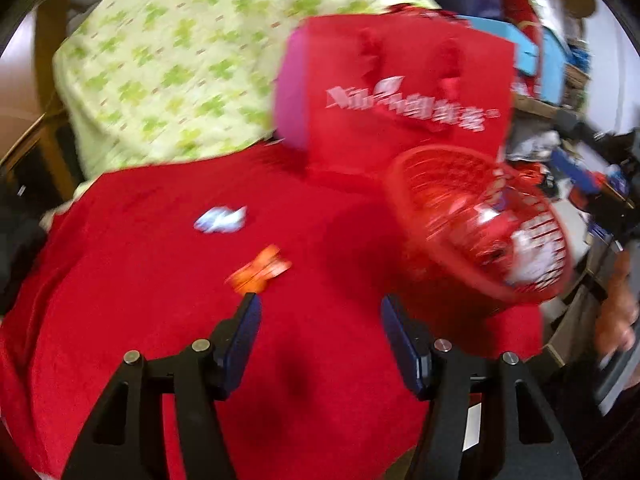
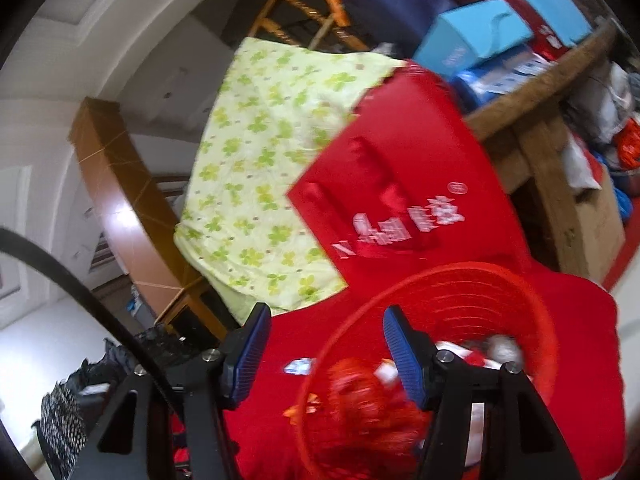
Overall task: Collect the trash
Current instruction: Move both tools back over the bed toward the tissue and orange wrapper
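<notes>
A red mesh basket (image 1: 480, 224) stands on the red cloth (image 1: 160, 320) at the right, with wrappers inside; it also shows in the right wrist view (image 2: 460, 292). An orange wrapper (image 1: 260, 270) lies just ahead of my left gripper (image 1: 320, 308), which is open and empty. A white-blue wrapper (image 1: 222, 219) lies farther off, and also shows in the right wrist view (image 2: 298, 366). My right gripper (image 2: 326, 320) is open and empty over the basket's near-left rim. Both views are blurred.
A red bag with white lettering (image 1: 400, 92) stands behind the basket. A green clover-print cloth (image 1: 172, 60) lies at the back left. Blue boxes (image 2: 476, 36) are stacked on a wooden shelf. A hand (image 1: 616, 312) shows at the right edge.
</notes>
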Motion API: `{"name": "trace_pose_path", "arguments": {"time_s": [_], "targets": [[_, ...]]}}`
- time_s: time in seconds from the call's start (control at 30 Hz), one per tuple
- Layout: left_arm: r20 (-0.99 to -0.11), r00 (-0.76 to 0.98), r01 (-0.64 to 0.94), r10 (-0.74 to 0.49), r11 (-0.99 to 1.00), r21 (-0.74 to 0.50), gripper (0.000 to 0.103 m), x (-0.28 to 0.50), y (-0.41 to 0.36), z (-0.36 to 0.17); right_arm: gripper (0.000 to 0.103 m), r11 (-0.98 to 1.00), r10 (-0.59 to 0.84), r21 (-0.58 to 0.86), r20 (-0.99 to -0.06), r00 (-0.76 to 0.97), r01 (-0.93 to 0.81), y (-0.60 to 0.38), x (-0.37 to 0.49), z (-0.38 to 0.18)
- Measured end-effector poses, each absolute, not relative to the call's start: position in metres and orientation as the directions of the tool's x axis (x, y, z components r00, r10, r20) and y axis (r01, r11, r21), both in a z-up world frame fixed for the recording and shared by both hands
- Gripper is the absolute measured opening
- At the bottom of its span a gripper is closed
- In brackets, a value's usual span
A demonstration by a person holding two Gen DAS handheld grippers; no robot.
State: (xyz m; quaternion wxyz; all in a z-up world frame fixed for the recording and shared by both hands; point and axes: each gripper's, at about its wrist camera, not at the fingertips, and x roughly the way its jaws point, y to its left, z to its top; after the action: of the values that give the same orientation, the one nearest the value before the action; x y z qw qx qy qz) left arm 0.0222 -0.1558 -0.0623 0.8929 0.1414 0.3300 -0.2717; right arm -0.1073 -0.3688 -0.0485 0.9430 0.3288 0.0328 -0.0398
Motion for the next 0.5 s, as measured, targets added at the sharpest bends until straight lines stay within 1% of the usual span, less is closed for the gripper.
{"name": "trace_pose_path", "arguments": {"time_s": [0.13, 0.27, 0.4, 0.5], "targets": [[-0.690, 0.653, 0.472, -0.312, 0.880, 0.048, 0.063, 0.040, -0.105, -0.076, 0.063, 0.830, 0.029, 0.558, -0.044, 0.999, 0.000, -0.332, -0.091, -0.037], [-0.700, 0.662, 0.397, -0.269, 0.918, 0.023, 0.063, 0.050, -0.067, -0.086, 0.063, 0.872, 0.112, 0.483, -0.055, 0.992, -0.072, -0.290, -0.066, -0.030], [-0.695, 0.678, 0.354, -0.239, 0.935, 0.023, 0.063, 0.056, -0.042, -0.096, 0.063, 0.880, 0.199, 0.461, -0.148, 0.969, -0.110, -0.253, -0.029, -0.040], [-0.698, 0.678, 0.339, -0.231, 0.941, 0.017, 0.063, 0.059, -0.028, -0.105, 0.063, 0.888, 0.225, 0.453, -0.273, 0.935, -0.081, -0.233, 0.004, -0.058]]}}
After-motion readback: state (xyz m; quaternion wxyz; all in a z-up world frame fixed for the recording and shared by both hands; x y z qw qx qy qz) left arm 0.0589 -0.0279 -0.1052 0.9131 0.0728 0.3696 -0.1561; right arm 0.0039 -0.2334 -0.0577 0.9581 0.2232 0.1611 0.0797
